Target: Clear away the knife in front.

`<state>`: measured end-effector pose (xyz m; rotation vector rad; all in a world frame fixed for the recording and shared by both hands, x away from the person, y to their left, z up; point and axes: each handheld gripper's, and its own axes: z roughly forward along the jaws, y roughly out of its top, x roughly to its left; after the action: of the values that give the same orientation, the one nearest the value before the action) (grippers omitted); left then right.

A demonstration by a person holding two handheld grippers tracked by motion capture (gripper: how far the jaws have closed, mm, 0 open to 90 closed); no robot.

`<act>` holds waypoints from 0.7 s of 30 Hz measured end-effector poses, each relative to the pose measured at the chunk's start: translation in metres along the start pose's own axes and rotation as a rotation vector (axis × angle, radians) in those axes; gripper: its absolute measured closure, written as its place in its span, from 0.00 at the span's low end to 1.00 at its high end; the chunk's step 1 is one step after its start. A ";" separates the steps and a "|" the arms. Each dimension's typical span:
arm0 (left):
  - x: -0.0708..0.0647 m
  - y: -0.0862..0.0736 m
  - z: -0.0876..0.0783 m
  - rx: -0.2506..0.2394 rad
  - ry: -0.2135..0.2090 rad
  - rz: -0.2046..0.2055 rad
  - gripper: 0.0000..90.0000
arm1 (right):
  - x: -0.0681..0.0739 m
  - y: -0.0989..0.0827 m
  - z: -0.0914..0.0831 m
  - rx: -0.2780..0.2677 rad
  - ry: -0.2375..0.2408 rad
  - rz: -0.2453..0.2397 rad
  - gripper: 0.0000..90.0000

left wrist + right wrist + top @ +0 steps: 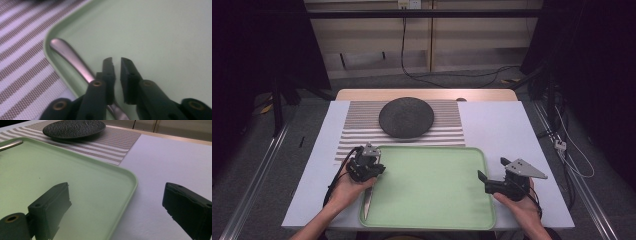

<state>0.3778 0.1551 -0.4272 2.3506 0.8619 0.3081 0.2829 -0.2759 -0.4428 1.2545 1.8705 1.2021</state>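
Note:
A silver utensil (367,201) lies along the left inner edge of the pale green tray (427,185), and its rounded handle (67,53) ends near the tray's far left corner. My left gripper (376,167) hovers just above it. Its jaws (117,63) stand a narrow gap apart with nothing between them, and the utensil passes beside and under the left jaw. My right gripper (492,168) is wide open at the tray's right rim (130,185), one jaw over the tray and the other over the white table.
A dark round plate (406,117) sits on a striped placemat (357,132) just beyond the tray. The white tabletop (502,125) stretches to the right of the mat. Cables trail on the floor behind the table.

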 end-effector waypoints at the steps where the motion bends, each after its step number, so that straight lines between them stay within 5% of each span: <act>1: 0.000 0.000 -0.001 -0.019 0.005 0.003 0.87 | 0.000 0.000 0.000 -0.001 0.000 -0.002 0.08; 13: 0.003 0.009 -0.023 -0.206 0.048 -0.093 0.05 | -0.001 0.000 0.000 0.000 -0.002 0.001 0.08; 16: 0.000 0.009 -0.032 -0.235 0.030 -0.062 0.06 | -0.001 0.000 -0.001 -0.004 -0.004 0.006 0.08; 21: -0.005 0.004 -0.040 -0.267 0.066 -0.042 0.06 | -0.001 0.000 -0.001 -0.002 -0.005 0.004 0.08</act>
<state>0.3596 0.1680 -0.3936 2.0832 0.8441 0.4558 0.2825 -0.2772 -0.4427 1.2594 1.8636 1.2017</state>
